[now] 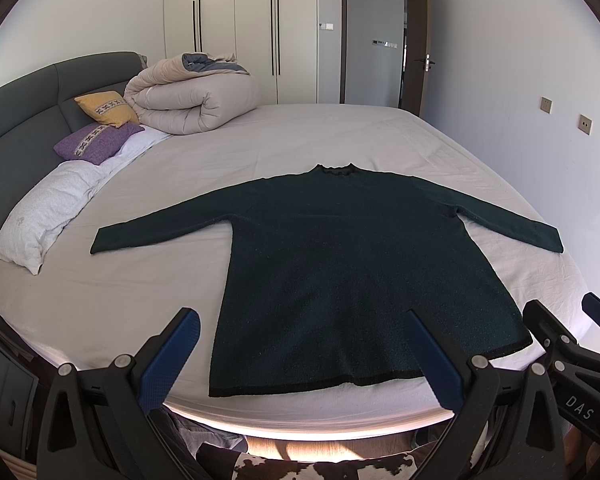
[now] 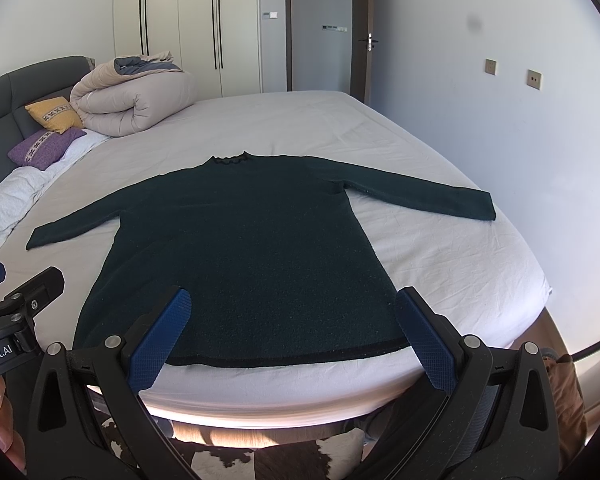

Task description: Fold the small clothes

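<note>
A dark green sweater (image 1: 340, 264) lies flat on the bed (image 1: 148, 288), just past both sets of fingers. The left gripper (image 1: 304, 354) and right gripper (image 2: 292, 332) are spread wide, holding nothing.

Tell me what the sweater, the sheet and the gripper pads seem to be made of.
Sweater: probably knitted wool or a blend; dark green, matte, fuzzy, with black trim at the hem. Sheet: likely woven cotton; pale, matte, finely creased. Pads: probably rubber or soft plastic; blue, with a fine grid texture.
</note>
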Motion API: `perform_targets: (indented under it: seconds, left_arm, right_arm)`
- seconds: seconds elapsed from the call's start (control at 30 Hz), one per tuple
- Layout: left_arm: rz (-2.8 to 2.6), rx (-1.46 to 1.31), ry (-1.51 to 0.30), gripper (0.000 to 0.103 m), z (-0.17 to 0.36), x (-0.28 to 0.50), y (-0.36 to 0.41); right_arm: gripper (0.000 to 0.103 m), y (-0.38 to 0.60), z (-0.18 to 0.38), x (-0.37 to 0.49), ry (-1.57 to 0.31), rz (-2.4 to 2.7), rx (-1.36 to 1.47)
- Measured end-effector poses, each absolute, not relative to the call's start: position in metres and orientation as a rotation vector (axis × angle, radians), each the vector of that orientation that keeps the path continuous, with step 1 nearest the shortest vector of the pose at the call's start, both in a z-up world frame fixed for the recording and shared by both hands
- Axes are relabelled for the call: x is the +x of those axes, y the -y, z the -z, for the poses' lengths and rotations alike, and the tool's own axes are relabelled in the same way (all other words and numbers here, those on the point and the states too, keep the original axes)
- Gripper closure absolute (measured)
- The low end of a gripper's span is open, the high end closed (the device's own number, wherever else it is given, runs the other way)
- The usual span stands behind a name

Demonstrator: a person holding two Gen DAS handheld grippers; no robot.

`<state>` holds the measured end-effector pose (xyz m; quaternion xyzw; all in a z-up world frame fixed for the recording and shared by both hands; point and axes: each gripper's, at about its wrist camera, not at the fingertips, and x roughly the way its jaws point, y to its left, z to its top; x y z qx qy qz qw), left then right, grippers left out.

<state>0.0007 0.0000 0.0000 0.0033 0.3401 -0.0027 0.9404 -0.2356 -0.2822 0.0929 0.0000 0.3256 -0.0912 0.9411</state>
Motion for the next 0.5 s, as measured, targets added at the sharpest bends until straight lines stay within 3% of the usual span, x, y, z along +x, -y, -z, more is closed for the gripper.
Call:
perform_targets:
  seconds: [0.5]
  left_arm:
    - [0.006, 0.006, -0.695, 0.0, 0.0027, 0.0008, -0.0003]
  right_arm:
    - [0.0, 0.2832, -0.0925, -0.2358, -0.665, 0.186, 0.001]
